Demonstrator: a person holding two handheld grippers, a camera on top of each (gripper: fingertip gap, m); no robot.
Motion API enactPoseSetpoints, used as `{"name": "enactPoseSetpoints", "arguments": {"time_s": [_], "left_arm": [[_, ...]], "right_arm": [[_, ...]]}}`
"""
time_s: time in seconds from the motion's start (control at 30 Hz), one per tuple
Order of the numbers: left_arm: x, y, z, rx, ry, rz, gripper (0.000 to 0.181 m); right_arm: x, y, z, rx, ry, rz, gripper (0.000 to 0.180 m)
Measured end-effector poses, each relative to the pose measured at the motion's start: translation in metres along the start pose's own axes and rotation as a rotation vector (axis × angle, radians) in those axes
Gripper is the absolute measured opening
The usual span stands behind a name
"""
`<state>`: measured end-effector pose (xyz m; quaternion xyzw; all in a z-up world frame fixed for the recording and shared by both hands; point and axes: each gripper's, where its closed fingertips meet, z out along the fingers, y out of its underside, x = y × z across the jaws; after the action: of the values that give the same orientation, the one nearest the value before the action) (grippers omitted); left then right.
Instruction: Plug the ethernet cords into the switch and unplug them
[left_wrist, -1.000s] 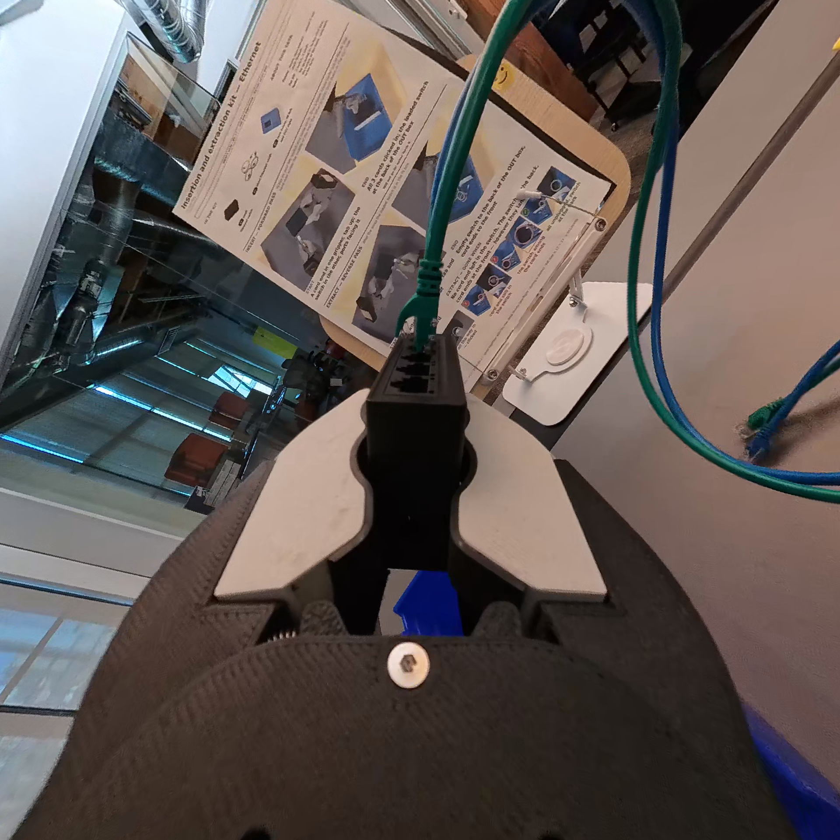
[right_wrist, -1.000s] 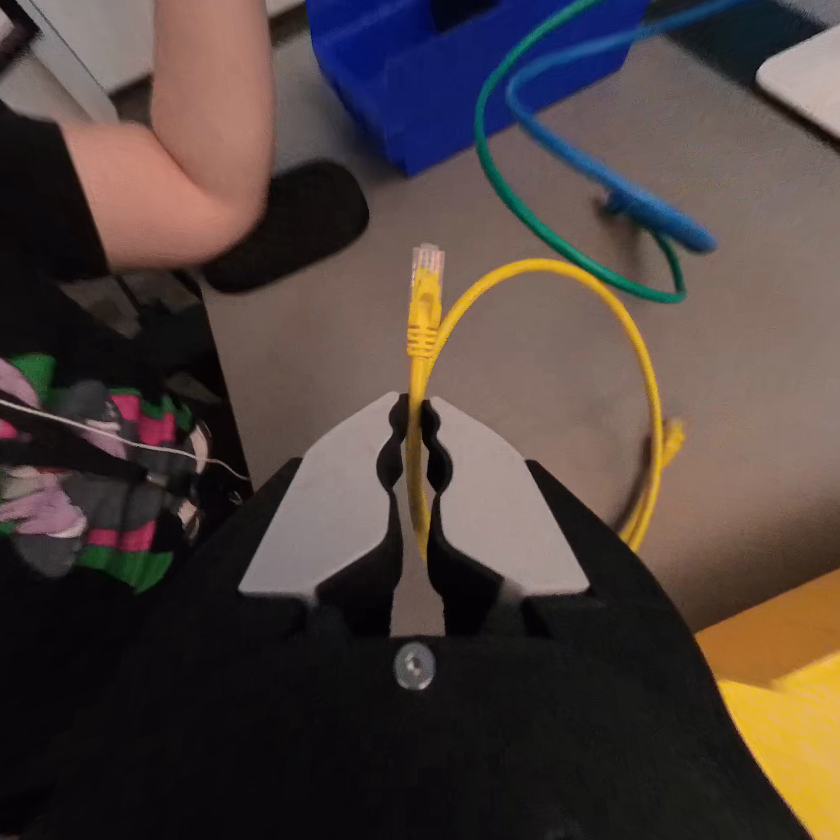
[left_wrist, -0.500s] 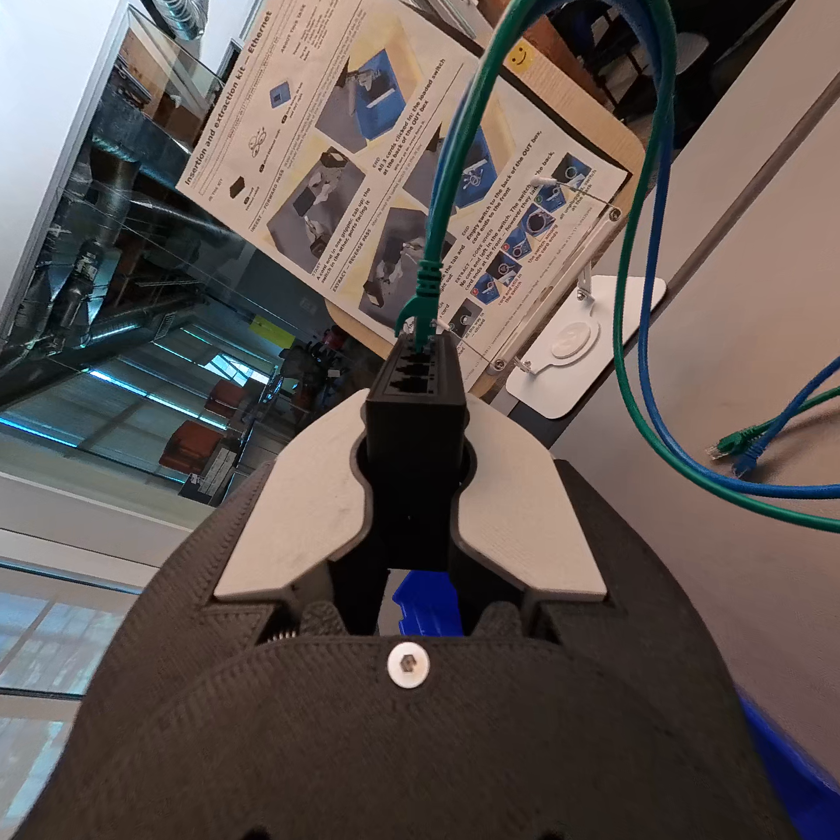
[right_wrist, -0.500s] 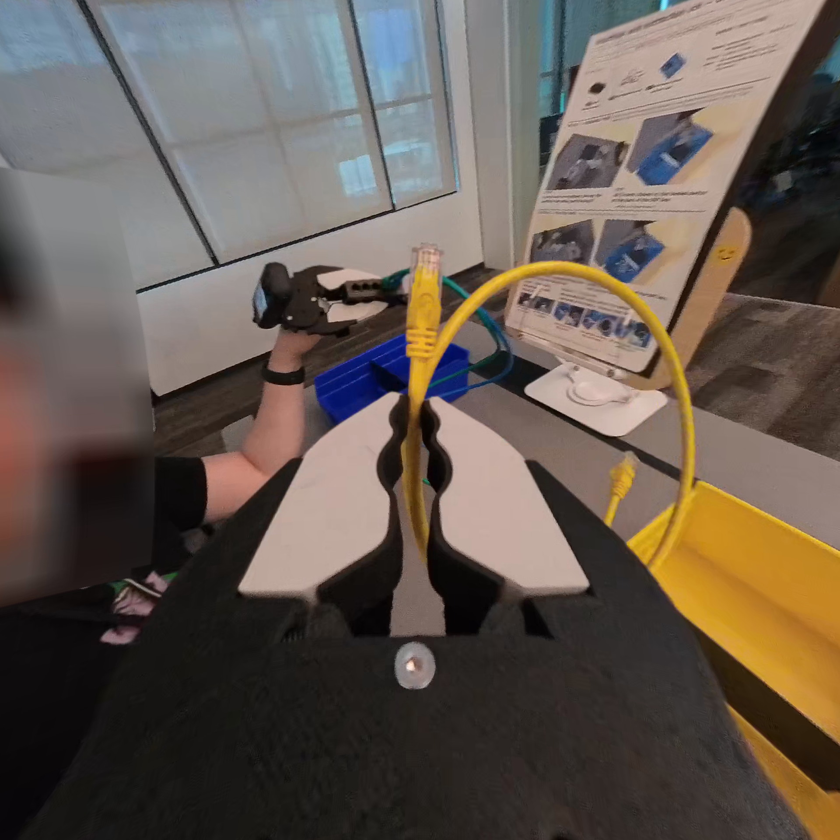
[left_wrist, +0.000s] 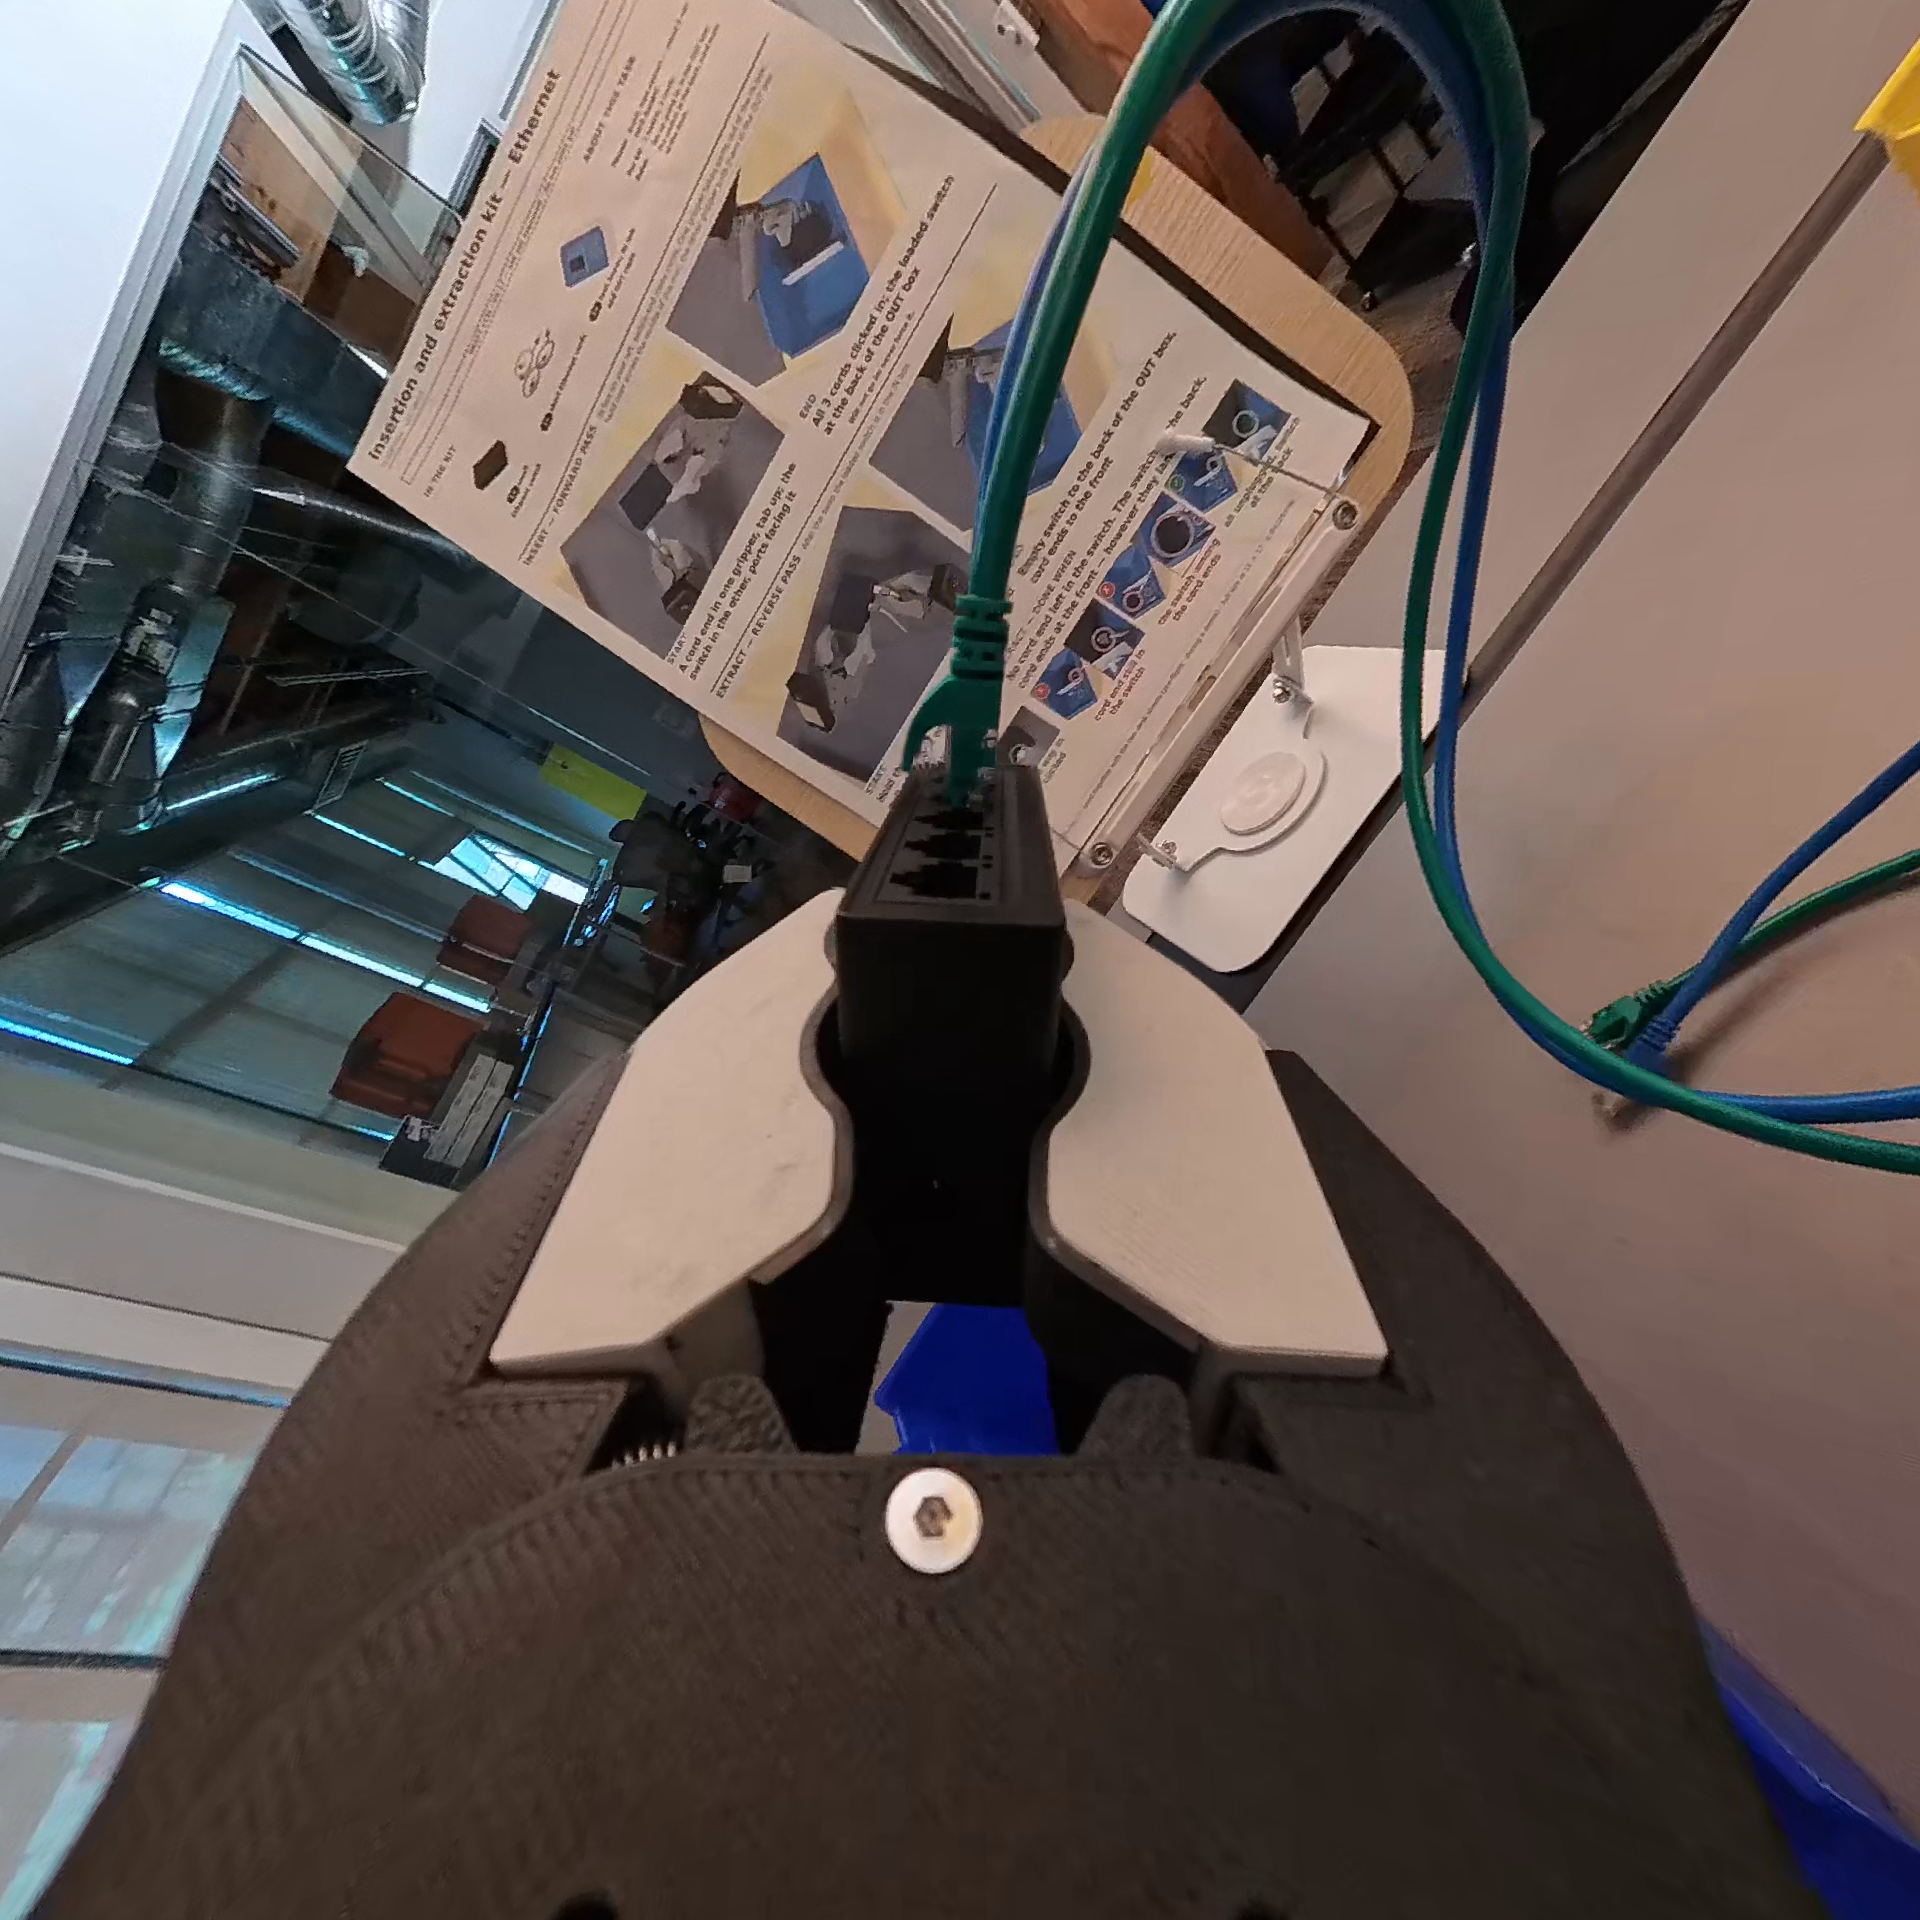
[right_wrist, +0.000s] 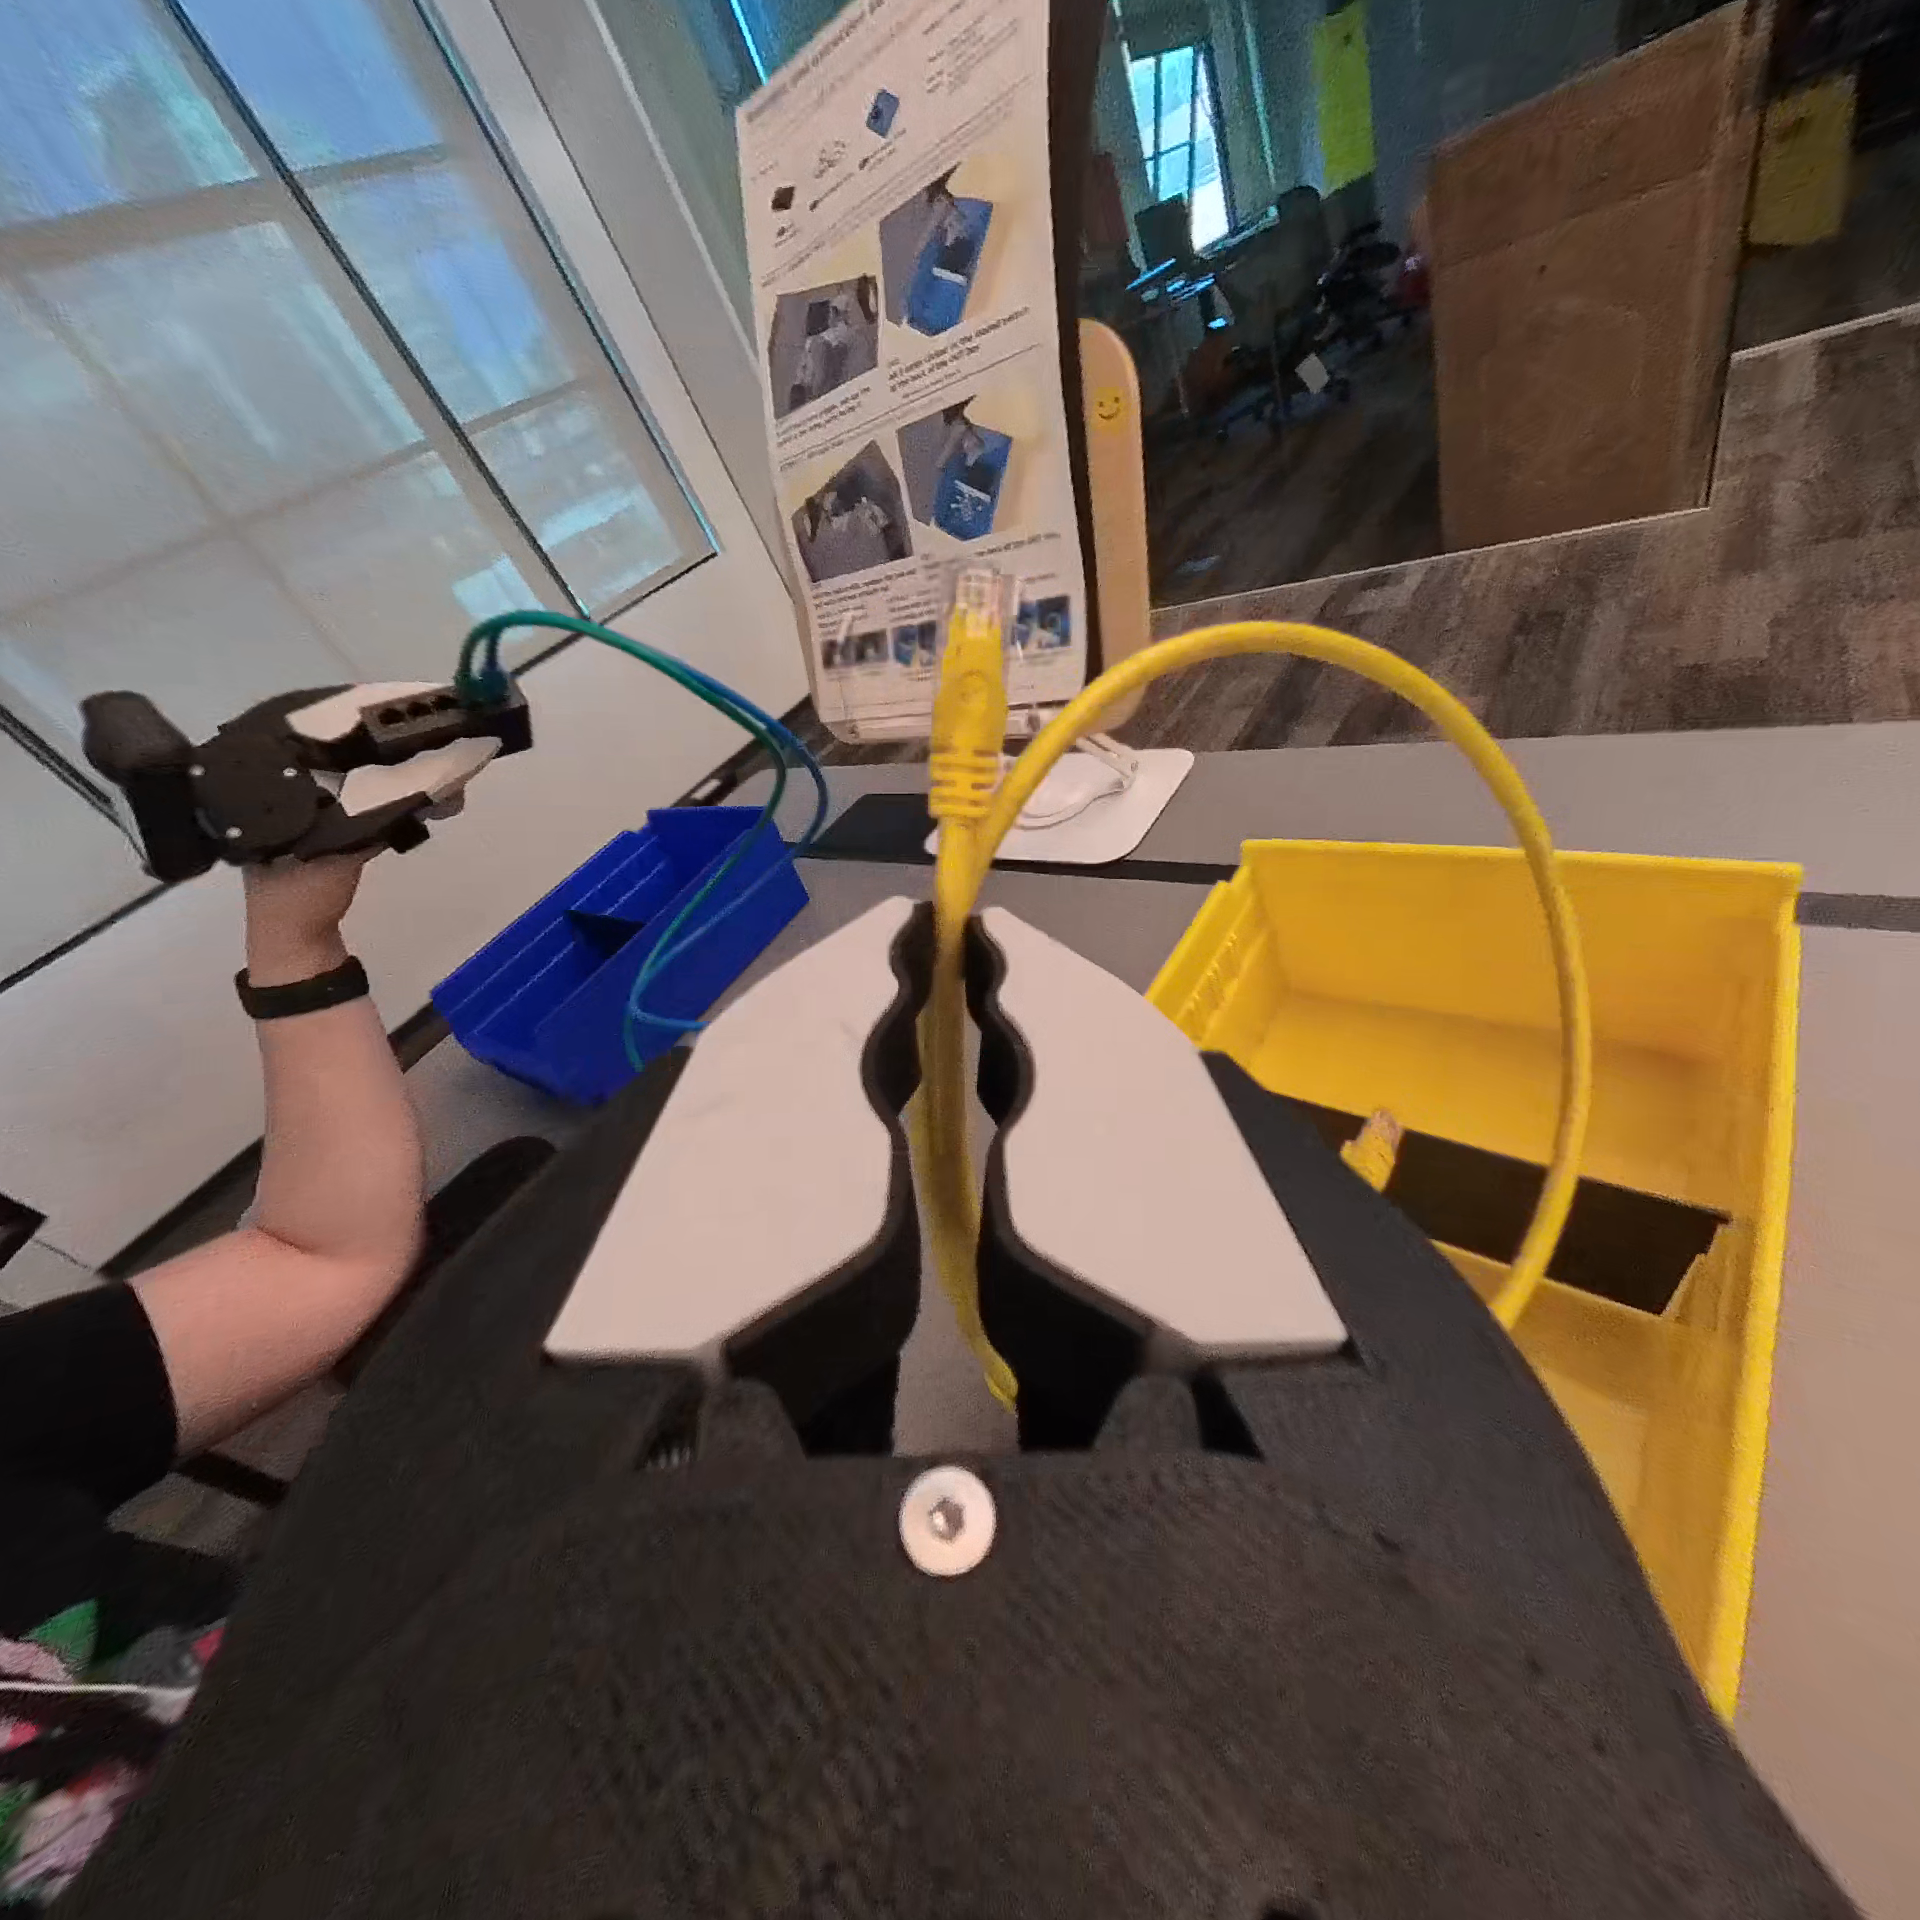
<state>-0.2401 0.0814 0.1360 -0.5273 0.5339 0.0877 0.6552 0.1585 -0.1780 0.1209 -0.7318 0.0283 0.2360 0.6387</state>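
While gripped, switch faces printed instruction sheet.

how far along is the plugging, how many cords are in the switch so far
Done: the green cord and blue cord appear seated in the switch, which the left claw grips; the blue plug is hidden. In hand: the right claw pinches the yellow cord, plug up, well short of the switch. Left: plug it into a free port, then unplug all three.
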Motion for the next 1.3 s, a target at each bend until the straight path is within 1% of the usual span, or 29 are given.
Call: {"name": "enactPoseSetpoints", "arguments": {"time_s": [0.1, 0.17, 0.23, 0.33, 0.43, 0.47, 0.53, 0.6, 0.73, 0.77, 0.83, 0.87, 0.93, 0.97, 1.1, 1.2, 1.3], "left_arm": [[0.001, -0.002, 0.000, 0.007, 0.005, -0.002, 0.030], [0.002, -0.003, 0.000, 0.009, 0.008, 0.000, 0.030], [0.003, -0.004, 0.001, 0.007, 0.011, 0.006, 0.030], [0.006, -0.004, 0.002, 0.002, 0.014, 0.017, 0.030], [0.007, -0.006, 0.001, 0.003, 0.016, 0.024, 0.030], [0.007, -0.006, 0.000, 0.006, 0.016, 0.024, 0.030], [0.008, -0.007, -0.001, 0.011, 0.018, 0.021, 0.030], [0.008, -0.008, -0.001, 0.014, 0.020, 0.022, 0.030], [0.011, -0.011, -0.001, 0.016, 0.028, 0.030, 0.030], [0.013, -0.012, -0.001, 0.016, 0.032, 0.034, 0.030], [0.016, -0.014, 0.000, 0.016, 0.039, 0.042, 0.030], [0.018, -0.014, 0.000, 0.015, 0.043, 0.047, 0.030], [0.023, -0.015, 0.002, 0.010, 0.053, 0.058, 0.030], [0.025, -0.016, 0.002, 0.007, 0.058, 0.064, 0.030], [0.035, -0.020, 0.008, 0.014, 0.083, 0.065, 0.030], [0.041, -0.026, 0.012, 0.039, 0.092, 0.067, 0.030], [0.048, -0.035, 0.014, 0.078, 0.102, 0.071, 0.030]], "right_arm": [[0.002, 0.011, -0.005, 0.028, 0.046, -0.017, 0.007], [0.008, 0.015, -0.007, 0.043, 0.121, -0.050, 0.007], [0.011, 0.022, -0.002, 0.049, 0.156, -0.075, 0.007], [0.022, 0.047, 0.020, -0.025, 0.186, -0.079, 0.007], [0.056, 0.080, 0.045, -0.137, 0.280, -0.097, 0.007], [0.063, 0.088, 0.054, -0.158, 0.273, -0.102, 0.007], [0.068, 0.097, 0.069, -0.159, 0.237, -0.024, 0.007], [0.067, 0.109, 0.082, -0.203, 0.206, 0.035, 0.007], [0.066, 0.131, 0.095, -0.315, 0.195, 0.018, 0.007], [0.066, 0.133, 0.096, -0.326, 0.203, 0.016, 0.009], [0.063, 0.133, 0.095, -0.325, 0.200, 0.008, 0.023], [0.058, 0.132, 0.094, -0.324, 0.175, 0.005, 0.025], [0.053, 0.129, 0.086, -0.331, 0.153, -0.016, 0.024], [0.054, 0.129, 0.079, -0.347, 0.168, -0.051, 0.024], [0.061, 0.133, 0.049, -0.387, 0.283, -0.223, 0.024], [0.058, 0.135, 0.037, -0.371, 0.316, -0.281, 0.024], [0.051, 0.128, 0.027, -0.335, 0.362, -0.350, 0.025]]}}
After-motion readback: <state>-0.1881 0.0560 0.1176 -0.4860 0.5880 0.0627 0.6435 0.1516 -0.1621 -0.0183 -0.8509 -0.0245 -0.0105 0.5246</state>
